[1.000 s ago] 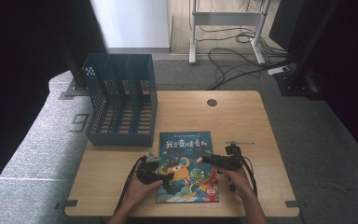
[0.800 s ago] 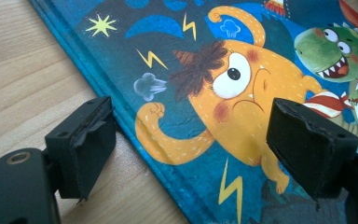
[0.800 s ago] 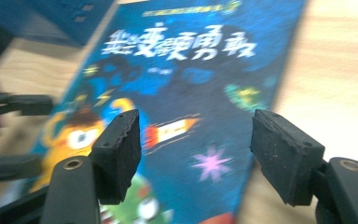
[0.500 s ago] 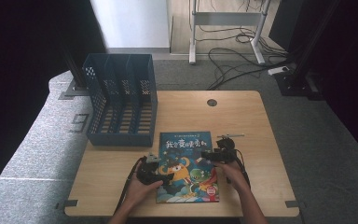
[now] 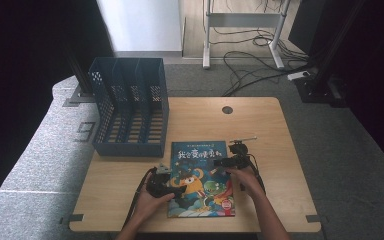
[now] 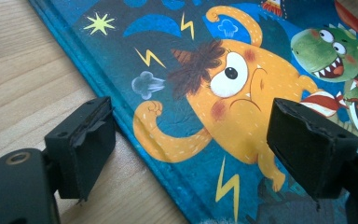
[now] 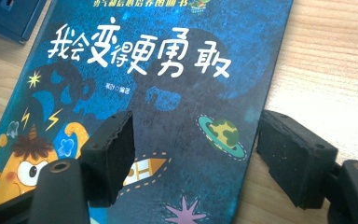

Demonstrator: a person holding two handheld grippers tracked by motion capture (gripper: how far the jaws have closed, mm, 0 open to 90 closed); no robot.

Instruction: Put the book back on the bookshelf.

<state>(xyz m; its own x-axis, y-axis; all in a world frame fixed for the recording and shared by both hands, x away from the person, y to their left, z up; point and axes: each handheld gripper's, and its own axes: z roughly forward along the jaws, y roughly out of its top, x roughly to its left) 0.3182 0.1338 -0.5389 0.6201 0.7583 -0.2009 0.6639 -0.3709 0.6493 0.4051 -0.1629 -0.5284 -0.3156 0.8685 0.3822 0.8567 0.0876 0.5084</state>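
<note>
Blue file rack is sitting at the desk's far left, and the picture book is lying flat just in front of it, long axis running front to back. The left gripper is hovering over the book's left long edge, fingers spread wide and straddling that edge, pinching nothing. The right gripper has just been opening and is straddling the right long edge, also empty. Both hands look equally near, so I'd guess either one can slide under its edge.
</note>
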